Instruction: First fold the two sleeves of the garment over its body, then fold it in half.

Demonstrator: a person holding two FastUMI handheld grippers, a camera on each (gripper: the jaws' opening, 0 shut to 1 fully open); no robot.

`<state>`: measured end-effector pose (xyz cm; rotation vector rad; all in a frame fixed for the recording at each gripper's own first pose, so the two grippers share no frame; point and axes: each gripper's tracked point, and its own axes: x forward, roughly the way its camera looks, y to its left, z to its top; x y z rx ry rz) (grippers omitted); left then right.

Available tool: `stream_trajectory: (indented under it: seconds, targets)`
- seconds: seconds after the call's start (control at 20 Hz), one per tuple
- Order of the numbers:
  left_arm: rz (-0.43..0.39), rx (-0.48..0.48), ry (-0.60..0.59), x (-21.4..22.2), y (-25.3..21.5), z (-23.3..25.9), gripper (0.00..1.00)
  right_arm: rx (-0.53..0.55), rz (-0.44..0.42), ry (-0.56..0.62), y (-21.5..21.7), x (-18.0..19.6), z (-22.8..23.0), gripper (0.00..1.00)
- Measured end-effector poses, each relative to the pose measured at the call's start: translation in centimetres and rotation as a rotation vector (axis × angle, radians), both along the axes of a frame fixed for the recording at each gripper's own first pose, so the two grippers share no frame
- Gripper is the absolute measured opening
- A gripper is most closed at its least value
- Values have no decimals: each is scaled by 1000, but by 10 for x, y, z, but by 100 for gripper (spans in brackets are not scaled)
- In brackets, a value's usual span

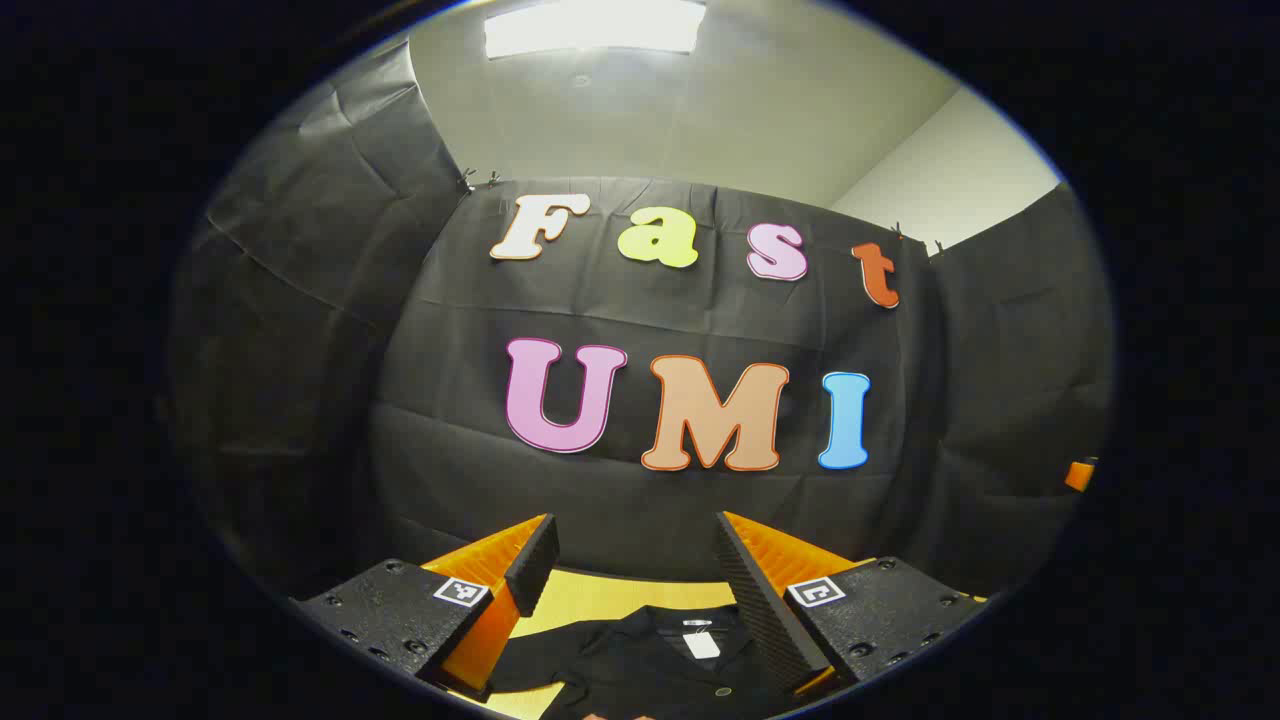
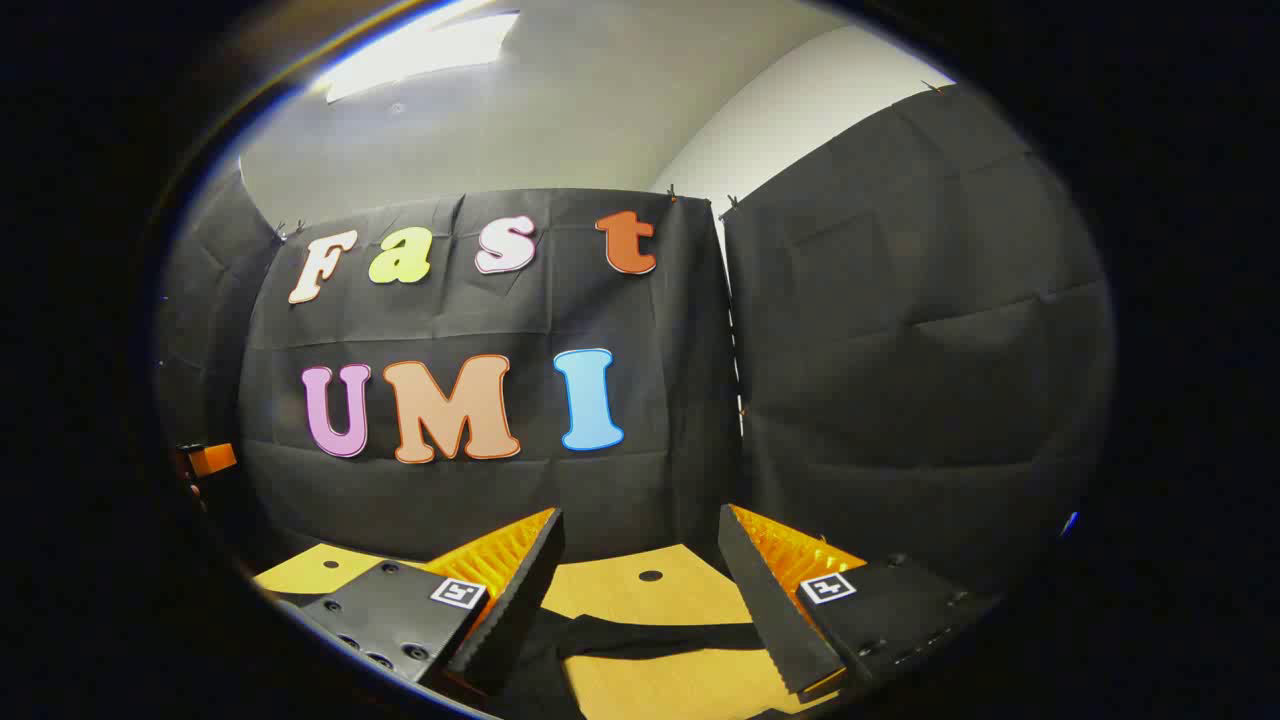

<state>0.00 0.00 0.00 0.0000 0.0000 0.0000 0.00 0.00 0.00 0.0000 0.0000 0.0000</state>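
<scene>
A black garment (image 1: 650,655) with a collar and a white tag lies flat on the yellow table (image 1: 590,595), low in the left gripper view. My left gripper (image 1: 636,545) hovers above it, open, nothing between its orange-and-black fingers. In the right gripper view a black sleeve (image 2: 650,637) stretches across the yellow table (image 2: 660,580) toward the right. My right gripper (image 2: 640,545) hangs over it, open and empty, and its left finger hides part of the cloth.
Black cloth walls close the booth behind the table and on both sides. The table has a small round hole (image 2: 650,576) near its far edge. An orange part (image 1: 1080,474) shows at the far right of the left gripper view.
</scene>
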Motion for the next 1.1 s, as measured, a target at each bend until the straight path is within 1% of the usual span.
stream_trajectory:
  seconds: [0.35, 0.4, 0.45, 0.5, 0.55, 0.85, 0.95, 1.1]
  targets:
    - [2, -25, 23, 0, 4, -11, 91, 0, -3, 12, 2, -3, -2, 97]
    - [6, -27, 25, -1, 7, -11, 92, 2, -3, 12, 3, -2, -1, 97]
    - [9, -29, 26, -2, 9, -13, 91, 2, -3, 14, 3, -1, -1, 98]
    - [13, -33, 28, -3, 10, -14, 92, 2, -3, 15, 3, 0, -1, 97]
    - [17, -36, 32, -2, 12, -16, 91, 1, -2, 17, 3, 1, -3, 98]
    - [53, -37, 35, -5, 24, -18, 92, 7, 29, 32, 11, 15, -6, 98]
    - [67, -38, 29, -8, 28, -16, 91, 15, 36, 22, 10, 19, -1, 98]
    - [91, -51, 12, -13, 31, -11, 92, 24, 39, 10, 5, 27, -1, 97]
